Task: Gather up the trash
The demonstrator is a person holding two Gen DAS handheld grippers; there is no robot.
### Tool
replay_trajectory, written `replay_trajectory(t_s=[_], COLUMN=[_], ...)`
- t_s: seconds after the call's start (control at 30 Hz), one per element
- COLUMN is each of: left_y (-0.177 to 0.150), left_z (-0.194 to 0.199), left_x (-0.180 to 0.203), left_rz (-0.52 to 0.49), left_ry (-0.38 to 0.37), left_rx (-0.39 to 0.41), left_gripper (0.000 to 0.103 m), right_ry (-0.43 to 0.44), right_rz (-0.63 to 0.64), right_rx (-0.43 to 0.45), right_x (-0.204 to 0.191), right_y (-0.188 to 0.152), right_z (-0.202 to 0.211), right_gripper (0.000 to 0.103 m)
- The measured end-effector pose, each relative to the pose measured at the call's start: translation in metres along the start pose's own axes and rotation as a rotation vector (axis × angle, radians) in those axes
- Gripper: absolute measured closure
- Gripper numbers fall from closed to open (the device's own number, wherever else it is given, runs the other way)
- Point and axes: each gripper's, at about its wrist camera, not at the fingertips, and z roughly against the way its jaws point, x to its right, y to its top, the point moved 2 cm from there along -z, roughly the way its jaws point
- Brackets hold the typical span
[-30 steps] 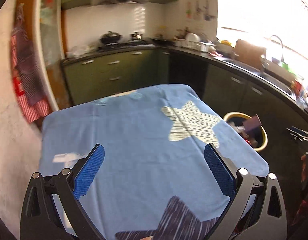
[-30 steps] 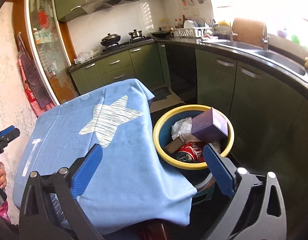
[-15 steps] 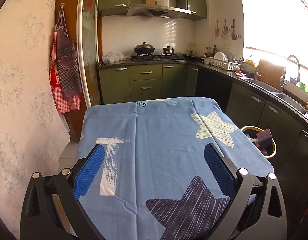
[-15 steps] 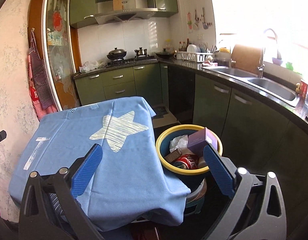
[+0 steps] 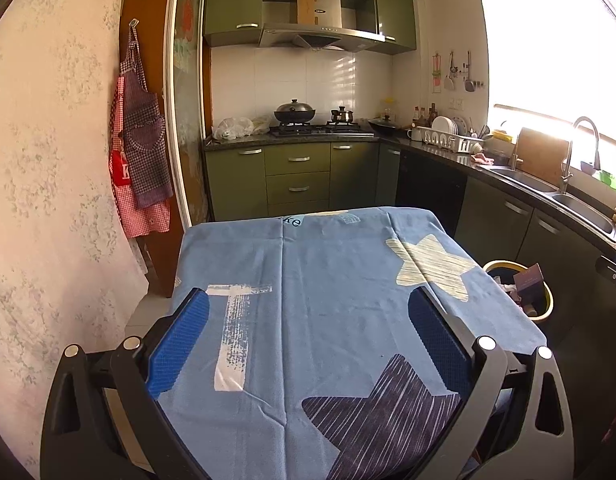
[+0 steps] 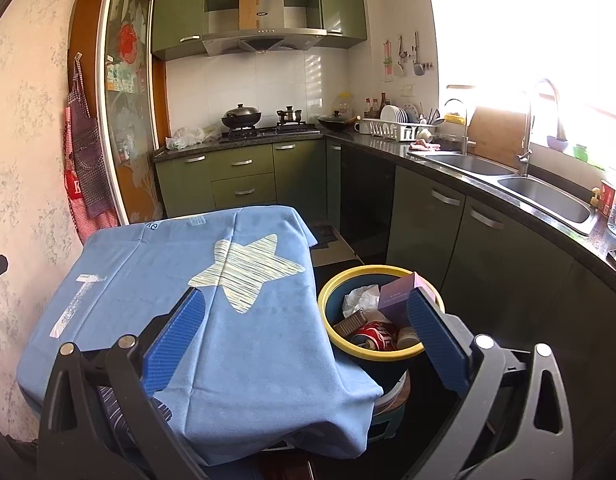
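A yellow-rimmed bin [image 6: 336, 344] stands on the floor right of the table. It holds a purple box [image 6: 400, 298], crumpled white paper [image 6: 360, 298], a red can [image 6: 374, 338] and other trash. The bin also shows in the left wrist view [image 5: 548, 308] at the far right. My right gripper [image 6: 308, 328] is open and empty, held above the table's right edge and the bin. My left gripper [image 5: 308, 328] is open and empty above the near half of the table. The table carries a blue star-print cloth [image 5: 328, 300].
Green kitchen cabinets [image 5: 295, 176] with a stove run along the back wall. A dark counter with a sink [image 6: 548, 196] and dish rack [image 6: 392, 128] runs along the right. Aprons [image 5: 141, 152] hang on the left wall. Floor between table and cabinets is dark.
Both grippers have pulled back and tilted up, so more of the kitchen and the table shows. Both stay open and empty.
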Motion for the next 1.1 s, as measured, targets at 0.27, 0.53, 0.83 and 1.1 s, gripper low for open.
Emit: replay_trajectory(t_s=[0.27, 0.53, 0.83, 1.1], left_y=[0.0004, 0.0007, 0.0004, -0.0001], left_z=[0.0010, 0.0006, 0.0004, -0.0020], left_x=[0.0023, 0.0025, 0.0029, 0.0047], left_rz=[0.001, 0.000, -0.001, -0.006], left_ry=[-0.005, -0.010, -0.010, -0.015], left_rx=[-0.001, -0.005, -0.006, -0.014], left_gripper=[0.005, 0.005, 0.005, 0.005], right_ry=[0.000, 0.003, 0.003, 0.002], right_rz=[-0.006, -0.010, -0.012, -0.014], right_rx=[0.003, 0.003, 0.001, -0.002], right_x=[-0.0006, -0.0006, -0.0011, -0.0018], right_y=[0.0004, 0.0005, 0.0000, -0.0003], right_z=[-0.0015, -0.0019, -0.0014, -0.0013], right_gripper=[0.007, 0.007, 0.007, 0.007])
